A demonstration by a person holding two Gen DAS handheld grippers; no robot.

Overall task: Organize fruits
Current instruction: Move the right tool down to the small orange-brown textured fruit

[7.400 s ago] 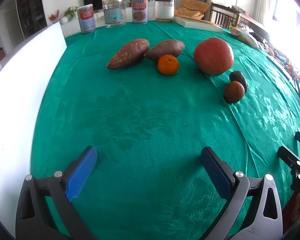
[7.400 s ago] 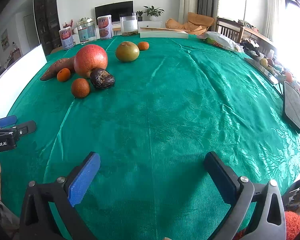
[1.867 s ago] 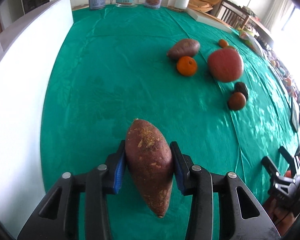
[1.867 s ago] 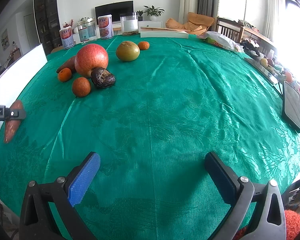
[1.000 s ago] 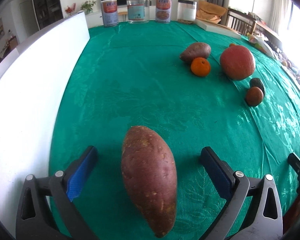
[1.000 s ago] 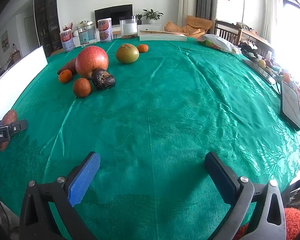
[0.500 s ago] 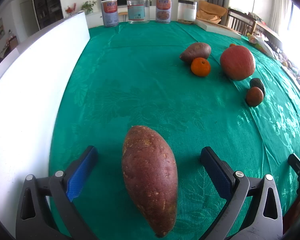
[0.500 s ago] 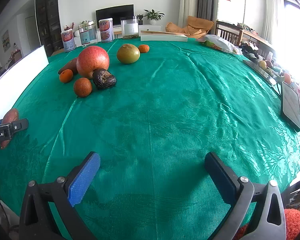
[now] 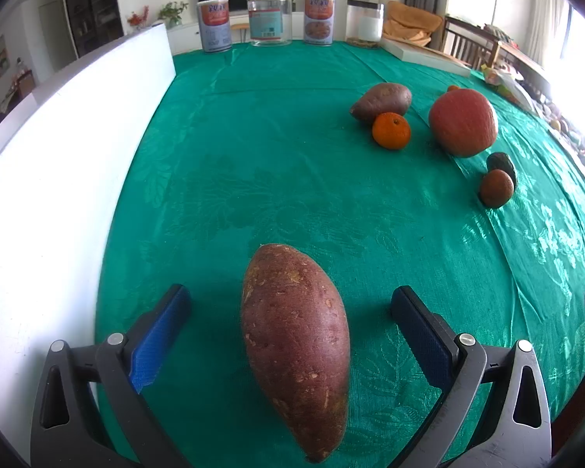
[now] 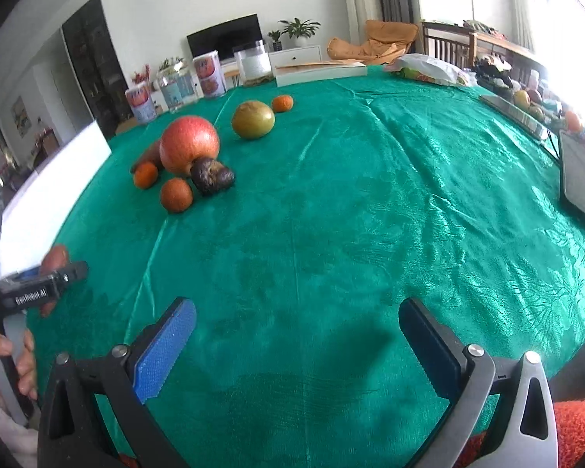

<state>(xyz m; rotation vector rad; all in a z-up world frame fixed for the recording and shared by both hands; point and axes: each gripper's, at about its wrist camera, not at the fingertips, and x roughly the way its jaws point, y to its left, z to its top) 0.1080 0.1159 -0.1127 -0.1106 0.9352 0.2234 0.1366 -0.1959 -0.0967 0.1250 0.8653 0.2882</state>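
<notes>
A large sweet potato (image 9: 296, 347) lies on the green tablecloth (image 9: 261, 163) between the spread fingers of my open left gripper (image 9: 290, 308), touching neither pad. Farther off are a second sweet potato (image 9: 382, 99), a tangerine (image 9: 391, 131), a big red pomegranate (image 9: 463, 121), a brownish-orange fruit (image 9: 496, 188) and a dark wrinkled fruit (image 9: 501, 163). My right gripper (image 10: 298, 325) is open and empty over bare cloth. In the right wrist view the same group shows around the pomegranate (image 10: 189, 144), with a green round fruit (image 10: 252, 120) and a small tangerine (image 10: 282, 103) behind.
A white board (image 9: 54, 179) runs along the table's left edge. Tins and jars (image 9: 267, 19) stand at the far edge with a flat white box (image 10: 318, 72). A dark tablet (image 10: 581, 183) lies at the right. The left gripper (image 10: 39, 288) shows at the right wrist view's left.
The left gripper has let go of the sweet potato, which now rests on the cloth between its open fingers. The right wrist view has shifted, tilting and moving slightly.
</notes>
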